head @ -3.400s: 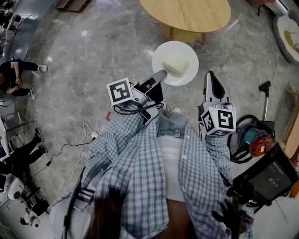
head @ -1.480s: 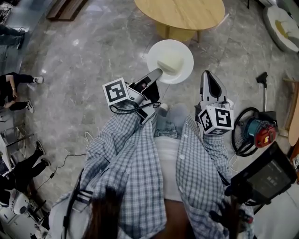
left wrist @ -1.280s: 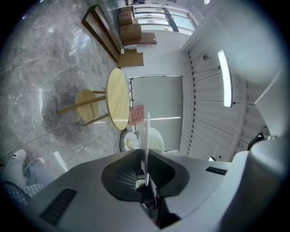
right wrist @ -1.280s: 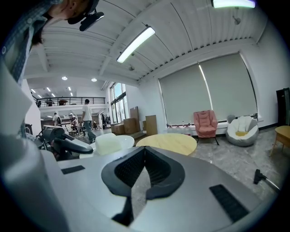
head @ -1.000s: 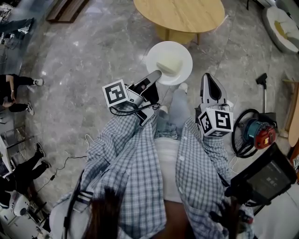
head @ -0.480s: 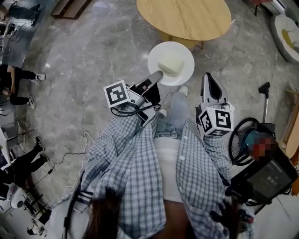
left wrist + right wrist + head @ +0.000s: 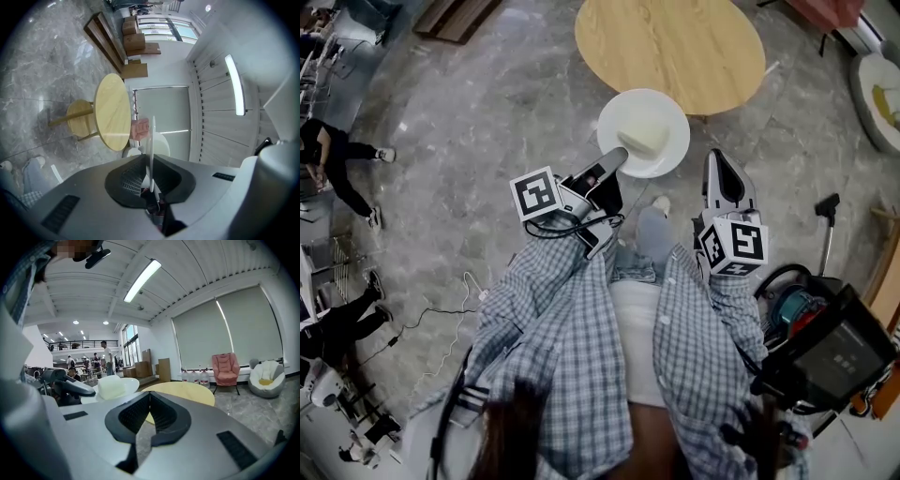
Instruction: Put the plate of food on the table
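My left tongs (image 7: 617,156) pinch the white plate (image 7: 667,152) by its near rim, in the air beside the round desk (image 7: 675,47). My right tongs (image 7: 719,167) are closed, empty. The plate is probably stiff, breakable and lopsided under the pale food block (image 7: 643,138), so it wants level carrying.

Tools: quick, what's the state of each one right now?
Left tool: closed on the rim of the white plate, carrying it.
Right tool: closed, nothing between its jaws.

Smooth glossy white plate (image 7: 617,112); matt pale wood table (image 7: 675,47) at twelve o'clock; polished grey stone floor (image 7: 487,122); checked cloth shirt (image 7: 572,328)
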Motion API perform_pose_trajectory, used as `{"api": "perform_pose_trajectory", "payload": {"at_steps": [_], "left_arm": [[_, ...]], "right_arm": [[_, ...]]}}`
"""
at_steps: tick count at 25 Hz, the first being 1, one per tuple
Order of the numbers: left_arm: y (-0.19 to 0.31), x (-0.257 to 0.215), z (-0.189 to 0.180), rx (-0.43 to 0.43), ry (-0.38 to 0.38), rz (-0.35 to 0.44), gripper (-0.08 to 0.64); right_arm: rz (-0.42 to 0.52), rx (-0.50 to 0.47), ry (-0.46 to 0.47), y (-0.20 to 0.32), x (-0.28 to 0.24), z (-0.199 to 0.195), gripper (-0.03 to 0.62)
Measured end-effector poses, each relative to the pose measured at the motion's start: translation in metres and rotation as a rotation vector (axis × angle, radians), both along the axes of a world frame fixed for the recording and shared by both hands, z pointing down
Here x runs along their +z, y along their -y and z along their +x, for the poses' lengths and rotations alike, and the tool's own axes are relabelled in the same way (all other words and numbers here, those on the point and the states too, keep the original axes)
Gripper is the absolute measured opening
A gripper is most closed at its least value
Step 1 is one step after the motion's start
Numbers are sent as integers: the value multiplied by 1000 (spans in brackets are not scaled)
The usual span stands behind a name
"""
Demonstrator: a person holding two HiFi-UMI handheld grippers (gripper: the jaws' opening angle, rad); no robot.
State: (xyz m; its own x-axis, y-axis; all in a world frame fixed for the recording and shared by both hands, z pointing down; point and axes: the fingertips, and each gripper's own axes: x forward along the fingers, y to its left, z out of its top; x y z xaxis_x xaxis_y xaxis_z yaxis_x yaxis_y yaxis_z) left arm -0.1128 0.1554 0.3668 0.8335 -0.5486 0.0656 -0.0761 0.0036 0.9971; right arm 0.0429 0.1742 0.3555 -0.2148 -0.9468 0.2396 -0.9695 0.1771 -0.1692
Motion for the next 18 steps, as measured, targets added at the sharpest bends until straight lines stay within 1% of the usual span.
{"api": "perform_pose_trajectory", "payload": {"at_steps": [4,7,13,18], "left_arm": [[34,-1,29,-14,1,4,28],[54,-3,41,-34,-9,3,28],[69,0,43,-81,-2,4,28],[72,-4,41,-116,-8,18,28]], "right_arm": [[3,-8,6,36,0,31,8],[-3,-28,-1,57,0,43,8],[-15,-63,-18,69,2,52,8],[-4,-82,-27,73,-2,57,8]]}}
